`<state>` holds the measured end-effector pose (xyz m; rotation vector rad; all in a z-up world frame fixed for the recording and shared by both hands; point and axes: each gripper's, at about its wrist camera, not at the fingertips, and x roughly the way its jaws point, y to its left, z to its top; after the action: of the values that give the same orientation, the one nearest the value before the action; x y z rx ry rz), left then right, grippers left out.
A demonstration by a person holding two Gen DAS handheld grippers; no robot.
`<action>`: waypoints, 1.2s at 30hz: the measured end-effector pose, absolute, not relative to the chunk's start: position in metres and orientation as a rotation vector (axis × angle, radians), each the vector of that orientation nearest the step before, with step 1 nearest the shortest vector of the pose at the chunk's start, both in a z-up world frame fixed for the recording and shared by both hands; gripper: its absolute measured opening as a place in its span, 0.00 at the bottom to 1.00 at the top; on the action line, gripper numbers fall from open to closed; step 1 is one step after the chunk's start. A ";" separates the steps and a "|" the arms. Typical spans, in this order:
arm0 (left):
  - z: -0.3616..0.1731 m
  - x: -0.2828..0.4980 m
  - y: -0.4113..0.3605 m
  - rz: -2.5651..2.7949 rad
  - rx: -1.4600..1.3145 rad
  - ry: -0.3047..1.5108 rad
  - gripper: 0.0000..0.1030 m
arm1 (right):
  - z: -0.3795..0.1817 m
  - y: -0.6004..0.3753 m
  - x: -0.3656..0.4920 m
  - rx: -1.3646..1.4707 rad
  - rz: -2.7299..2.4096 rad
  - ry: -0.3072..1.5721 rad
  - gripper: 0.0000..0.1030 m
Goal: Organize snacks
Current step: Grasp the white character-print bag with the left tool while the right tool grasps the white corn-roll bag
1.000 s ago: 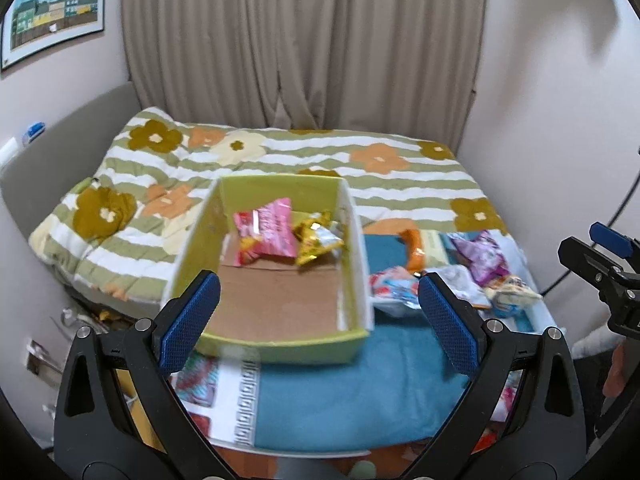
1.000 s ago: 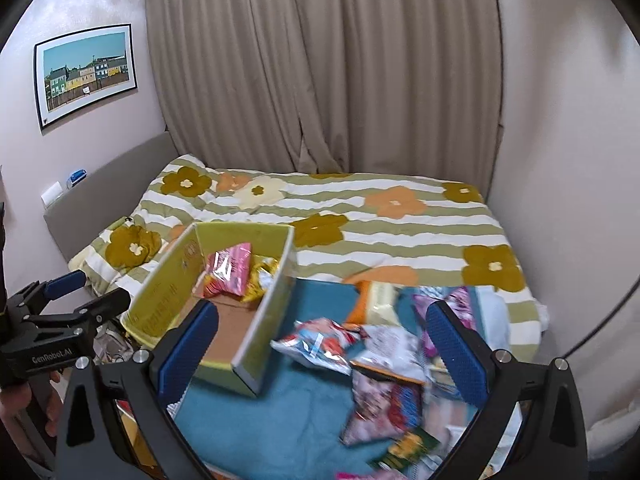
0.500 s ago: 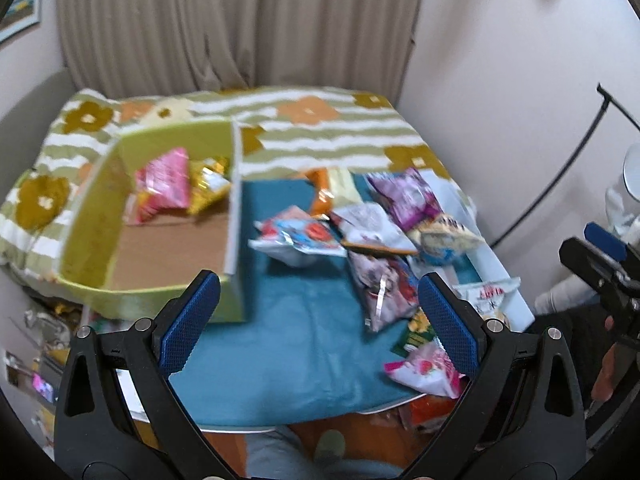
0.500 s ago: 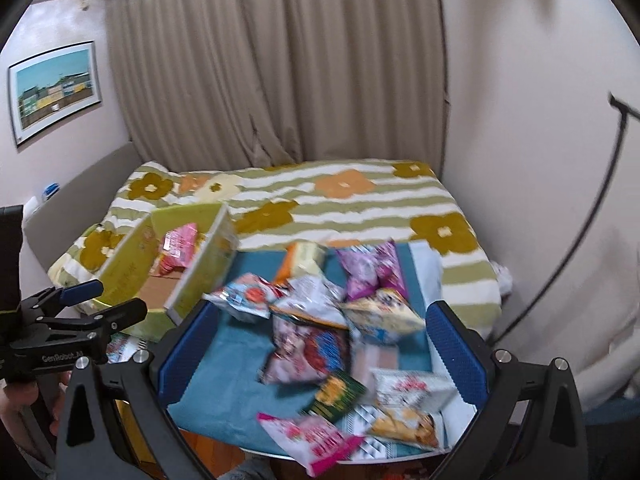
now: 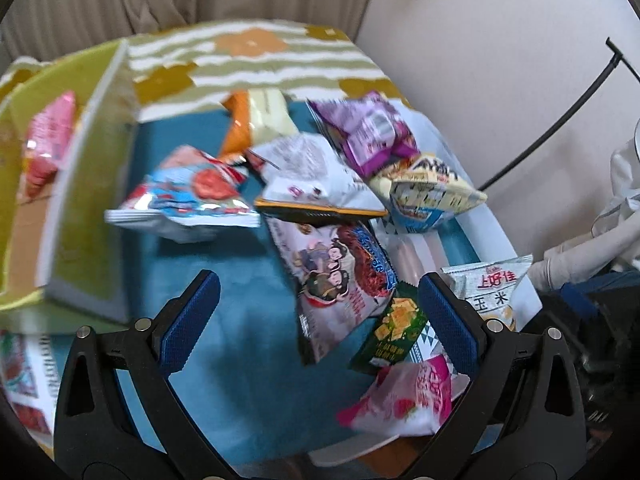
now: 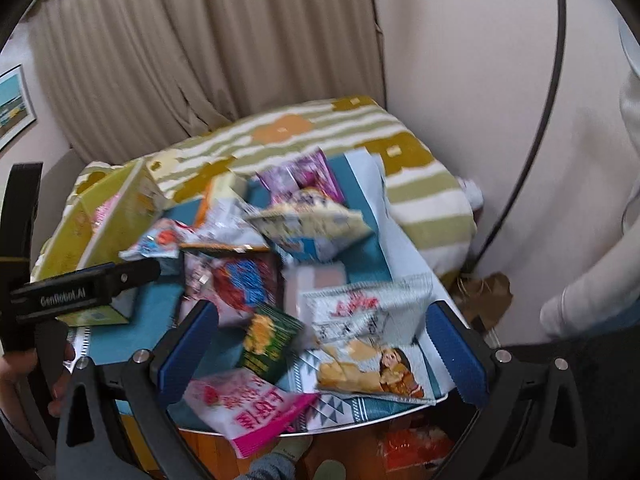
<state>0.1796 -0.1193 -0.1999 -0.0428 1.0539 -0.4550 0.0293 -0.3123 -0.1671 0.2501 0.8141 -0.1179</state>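
Observation:
Several snack bags lie in a loose pile on a table with a teal cloth (image 5: 240,340). A green cardboard box (image 5: 92,216) stands at the left and holds a pink bag (image 5: 44,140). My left gripper (image 5: 318,320) is open and empty above the cloth, in front of a white-and-red bag (image 5: 336,280) and a dark green packet (image 5: 394,328). My right gripper (image 6: 322,344) is open and empty above the green packet (image 6: 268,340), a pink bag (image 6: 244,404) and a white bag (image 6: 360,320). The left gripper also shows in the right wrist view (image 6: 88,284), beside the box (image 6: 100,220).
A bed with a striped flower quilt (image 6: 304,132) lies behind the table. A wall and a black curved stand (image 5: 560,112) are at the right. Beige curtains (image 6: 200,48) hang at the back. The table's front edge (image 6: 360,420) is close below my right gripper.
Both grippers have swung right, from the box toward the snack pile, and come lower and closer to the table. Both stay open and empty.

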 end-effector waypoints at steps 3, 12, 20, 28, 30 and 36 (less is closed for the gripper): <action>-0.218 0.190 -0.132 -0.491 -0.035 1.091 0.96 | -0.184 -0.316 0.032 0.263 -0.156 0.839 1.00; -0.265 0.219 -0.150 -0.574 -0.056 1.212 0.85 | -0.217 -0.320 0.039 0.275 -0.197 0.879 1.00; -0.284 0.234 -0.160 -0.630 -0.057 1.268 0.67 | -0.234 -0.316 0.050 0.234 -0.196 0.909 1.00; -0.286 0.233 -0.160 -0.643 -0.025 1.272 0.56 | -0.243 -0.320 0.054 0.203 -0.208 0.941 1.00; -0.284 0.232 -0.160 -0.639 -0.016 1.262 0.55 | -0.246 -0.323 0.057 0.203 -0.204 0.947 1.00; -0.278 0.224 -0.153 -0.624 -0.030 1.252 0.53 | -0.253 -0.327 0.062 0.190 -0.188 0.974 0.94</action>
<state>0.2236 -0.1532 -0.2776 -0.0299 1.2520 -0.6235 0.0615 -0.3272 -0.2529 0.1898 0.9744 -0.1877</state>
